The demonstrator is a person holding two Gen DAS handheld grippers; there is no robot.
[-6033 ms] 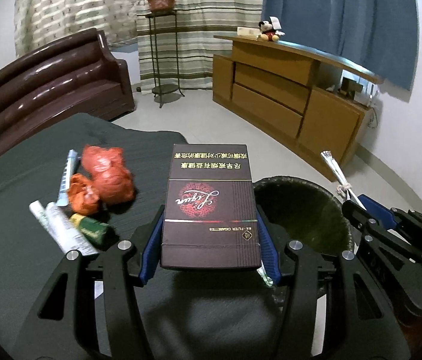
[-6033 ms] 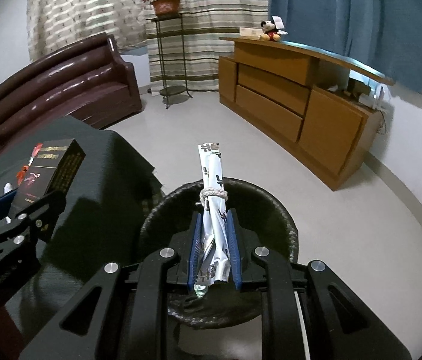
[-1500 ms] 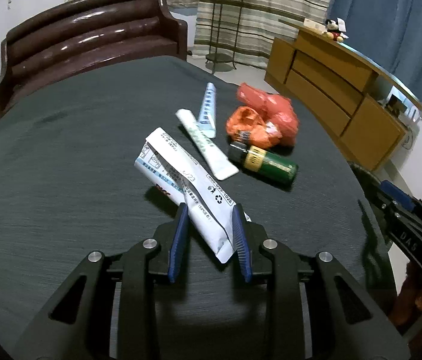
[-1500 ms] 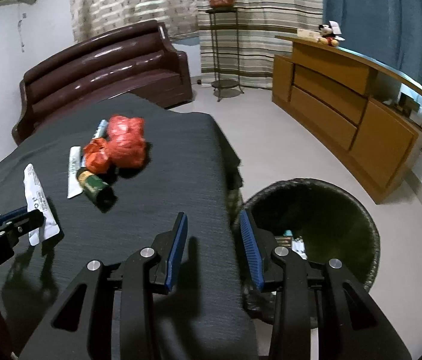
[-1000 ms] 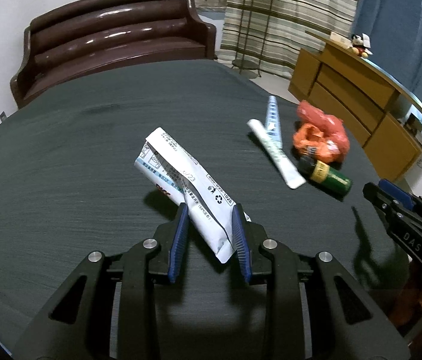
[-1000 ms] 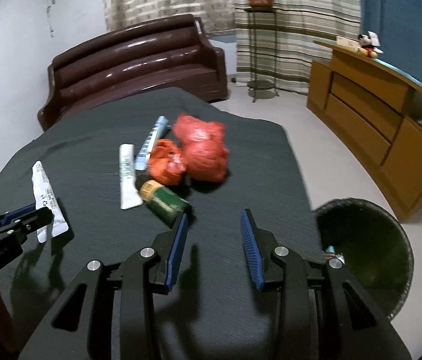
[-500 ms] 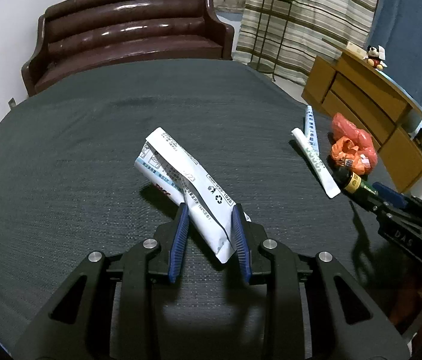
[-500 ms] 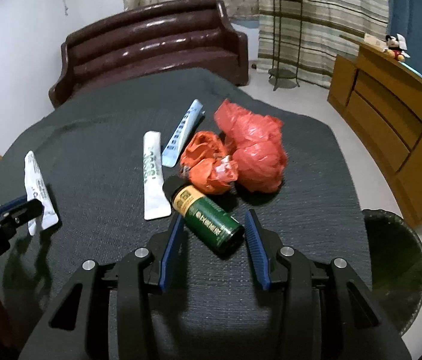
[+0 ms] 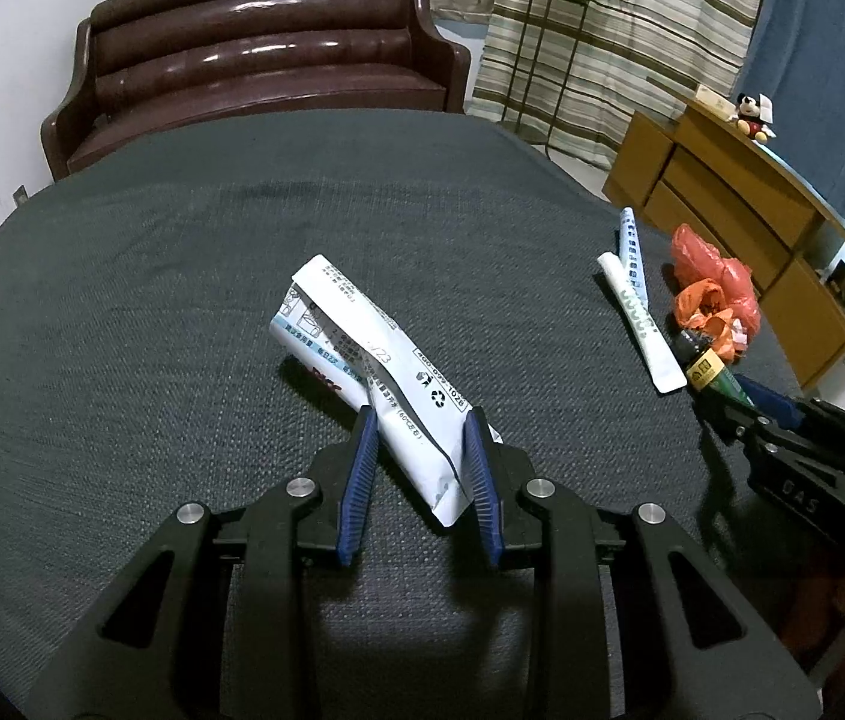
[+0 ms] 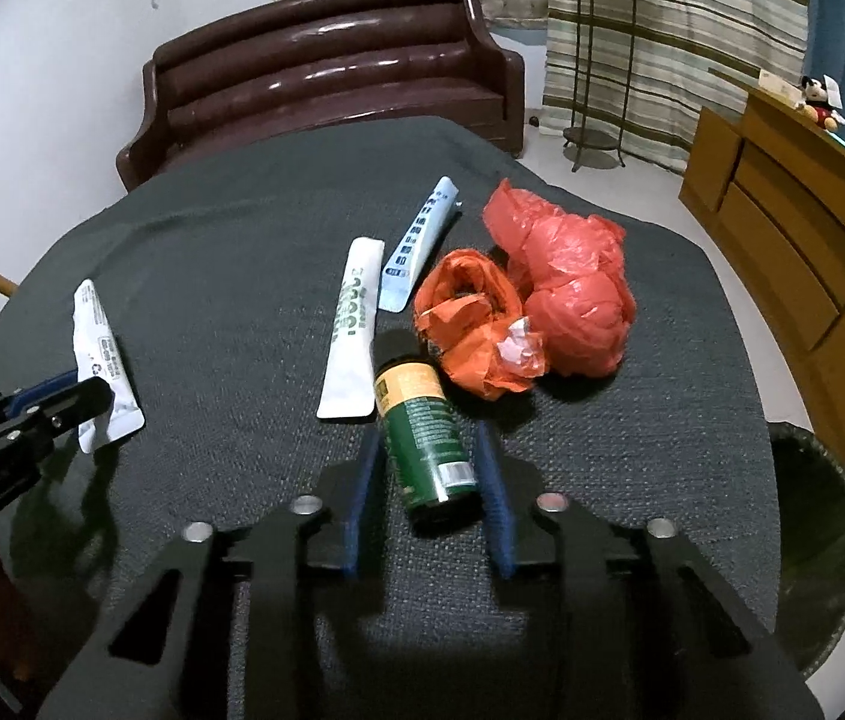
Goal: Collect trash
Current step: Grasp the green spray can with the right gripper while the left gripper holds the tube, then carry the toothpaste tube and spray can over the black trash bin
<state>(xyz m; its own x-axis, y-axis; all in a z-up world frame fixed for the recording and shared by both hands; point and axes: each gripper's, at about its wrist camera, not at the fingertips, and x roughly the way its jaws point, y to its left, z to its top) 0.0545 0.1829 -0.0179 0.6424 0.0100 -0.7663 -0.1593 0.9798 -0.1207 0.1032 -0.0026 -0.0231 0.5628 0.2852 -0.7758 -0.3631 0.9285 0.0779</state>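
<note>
Right wrist view: surface (image 10: 230, 228) fills frame, no longer mostly floor; bin (image 10: 818, 546) now pushed to lower right edge. Right gripper (image 10: 428, 498), jaws closing around green bottle (image 10: 425, 438) at bottom centre, ready for binning. Left gripper (image 9: 419, 474), unchanged, clamps white pouch (image 9: 374, 360) at centre.

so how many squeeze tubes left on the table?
3. White crumpled tube pinched in the left gripper; white tube with green print beside the green bottle; pale blue tube just beyond it. The red bags may hide more.
</note>
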